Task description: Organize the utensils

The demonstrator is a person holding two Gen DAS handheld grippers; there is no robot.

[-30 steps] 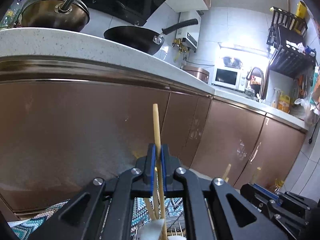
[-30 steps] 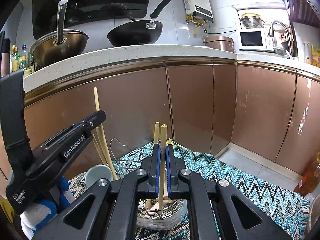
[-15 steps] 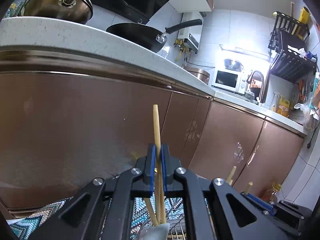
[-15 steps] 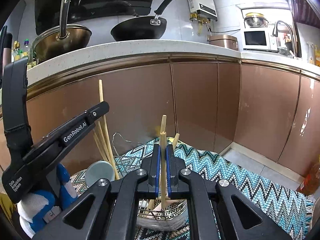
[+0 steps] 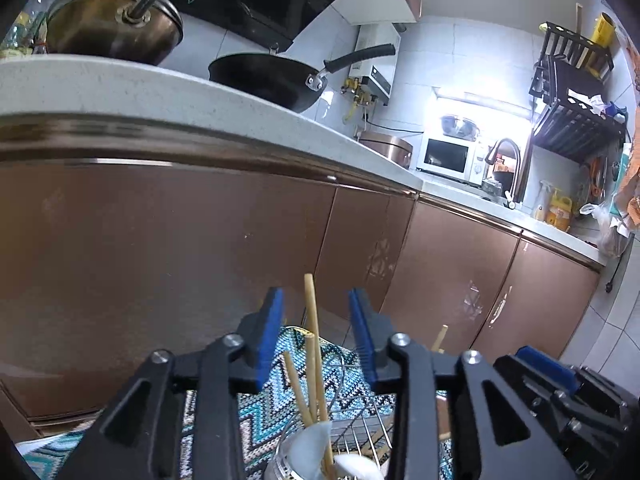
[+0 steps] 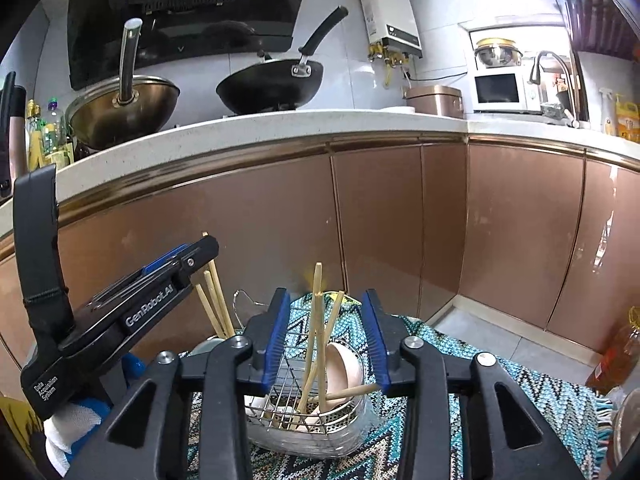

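My left gripper (image 5: pixel 316 320) is open above a round cup (image 5: pixel 304 456) that holds wooden chopsticks (image 5: pixel 314 344) standing upright between the jaws, untouched. My right gripper (image 6: pixel 326 334) is open above a metal wire drainer basket (image 6: pixel 308 412) that holds several wooden chopsticks (image 6: pixel 318 320) and a pink bowl (image 6: pixel 346 368). The left gripper (image 6: pixel 120 312) also shows in the right wrist view at the left, over the cup's chopsticks (image 6: pixel 214 300).
A zigzag-patterned cloth (image 6: pixel 520 392) covers the surface under the basket. Brown cabinet doors (image 6: pixel 400 220) rise close behind, under a white counter (image 6: pixel 240 128) with a black wok (image 6: pixel 272 84) and a steel pan (image 6: pixel 124 104). A bottle (image 6: pixel 616 356) stands at the right.
Both grippers have opened and let go of their chopsticks. The left one's chopstick now stands in the cup, the right one's in the wire basket.
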